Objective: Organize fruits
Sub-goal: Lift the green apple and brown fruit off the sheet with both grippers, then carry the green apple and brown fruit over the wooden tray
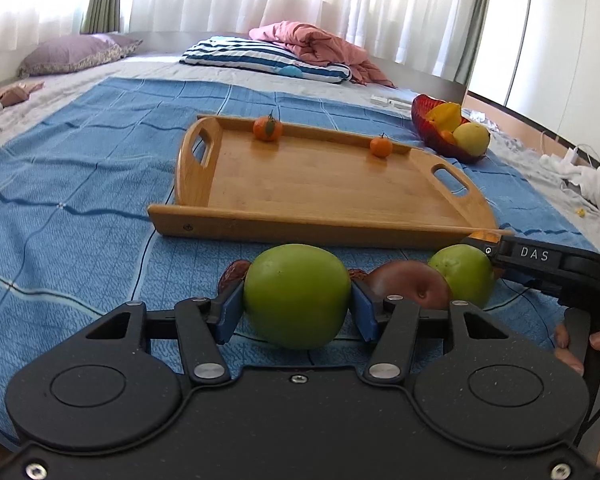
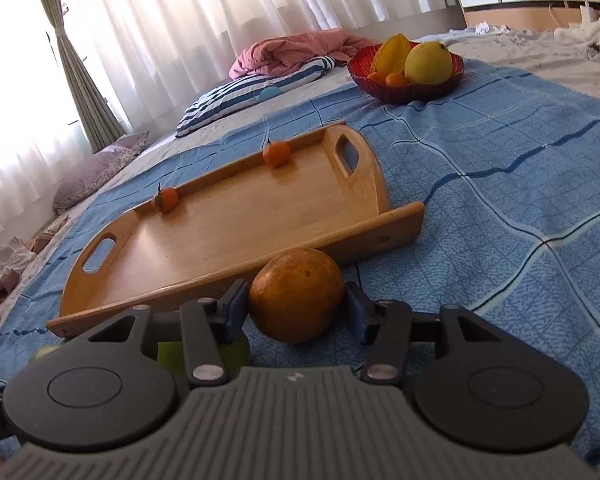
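The left tool is clenched on a large green apple, both blue pads pressed against its sides, with the fruit low over the blue bedspread just short of the wooden tray. The right tool straddles a brownish orange fruit; its left pad touches the skin, while a thin gap seems to show at the right pad, so it looks not yet closed on it. Behind the apple lie a dark red-brown fruit and a second green apple, close together, with the right tool's body just beside them. The tray holds only two small tangerines against its far rim, and a red bowl of yellow and orange fruit stands well beyond it on the bed. The likely trouble is the near rim of the tray: a round, smooth apple carried low could knock it and slip from the pads, and the soft bed lets the tray tilt, so the tangerines may roll. The two tools also work close together and could collide. The left view alone shows the grasped apple and the neighbouring fruit plainly, plus fingers on the right tool's handle; the right view alone shows the orange fruit whole, the green apples only as slivers behind its own frame.
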`<state>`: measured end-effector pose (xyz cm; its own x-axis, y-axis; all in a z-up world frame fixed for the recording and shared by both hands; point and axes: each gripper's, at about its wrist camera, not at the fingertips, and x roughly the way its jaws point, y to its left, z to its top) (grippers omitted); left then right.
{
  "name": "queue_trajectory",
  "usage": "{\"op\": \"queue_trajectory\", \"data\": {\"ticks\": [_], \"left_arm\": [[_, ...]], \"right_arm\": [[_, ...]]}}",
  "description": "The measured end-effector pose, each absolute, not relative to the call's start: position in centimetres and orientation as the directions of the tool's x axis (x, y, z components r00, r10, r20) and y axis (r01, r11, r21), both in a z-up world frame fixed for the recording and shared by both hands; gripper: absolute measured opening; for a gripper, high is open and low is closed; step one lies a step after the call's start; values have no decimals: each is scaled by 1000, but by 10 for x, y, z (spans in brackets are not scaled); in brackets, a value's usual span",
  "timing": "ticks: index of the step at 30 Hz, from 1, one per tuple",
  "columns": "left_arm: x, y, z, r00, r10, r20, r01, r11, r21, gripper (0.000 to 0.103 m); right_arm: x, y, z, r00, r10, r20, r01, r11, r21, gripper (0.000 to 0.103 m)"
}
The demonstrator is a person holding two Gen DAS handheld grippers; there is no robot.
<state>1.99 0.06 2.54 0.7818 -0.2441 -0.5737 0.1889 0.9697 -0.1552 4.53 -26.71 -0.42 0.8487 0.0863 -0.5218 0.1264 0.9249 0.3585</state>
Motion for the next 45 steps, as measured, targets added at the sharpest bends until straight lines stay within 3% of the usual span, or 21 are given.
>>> {"op": "queue_trajectory", "data": {"ticks": [12, 31, 45], "left_arm": [[30, -12, 49, 829, -223, -513, 196, 975, -107, 54], [94, -13, 82, 843, -220, -492, 190, 976, -109, 54], [164, -17, 85, 808, -241, -538, 188, 970, -153, 54]], "right_arm": [[36, -248, 15, 888, 11, -460, 83, 979, 184, 54], [76, -252, 41, 919, 57, -391, 34, 975, 220, 54], [135, -270, 47, 919, 72, -387, 41, 960, 275, 54]]}}
